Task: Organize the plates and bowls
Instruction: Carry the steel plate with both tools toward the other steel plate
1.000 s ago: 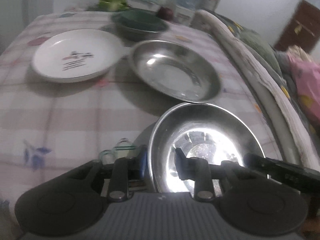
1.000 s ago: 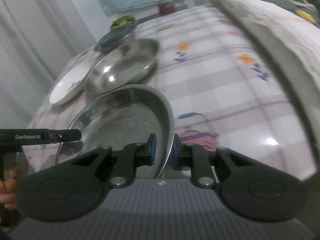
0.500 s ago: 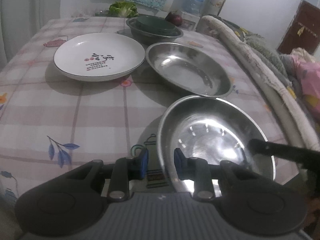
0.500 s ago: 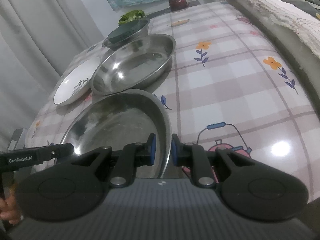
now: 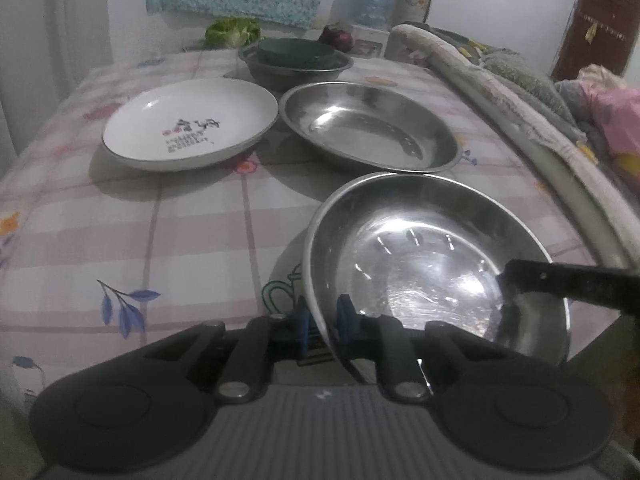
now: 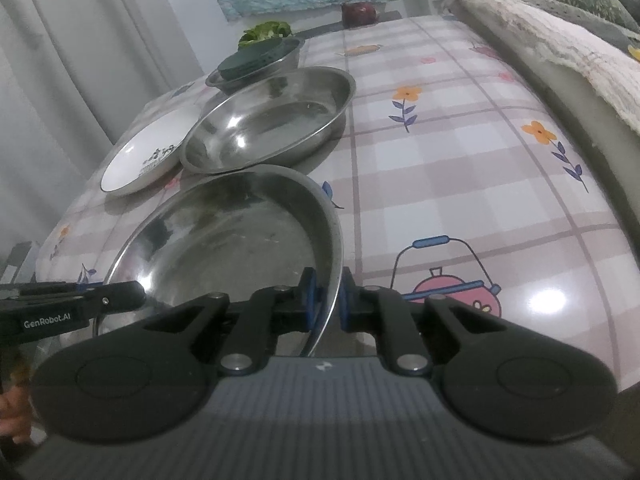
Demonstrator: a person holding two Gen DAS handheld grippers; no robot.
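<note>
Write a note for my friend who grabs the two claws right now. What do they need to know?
Left claw: shut on the near steel dish, at its left rim; it has just been closing there.
Right claw: shut on the same dish's right rim, also just closed.
Ahead on the table: a second steel dish, a white plate, and a green bowl sitting inside a steel bowl.
Done: both claws grip the near dish.
Left: probably nest it in the second steel dish, then sort the white plate.
</note>
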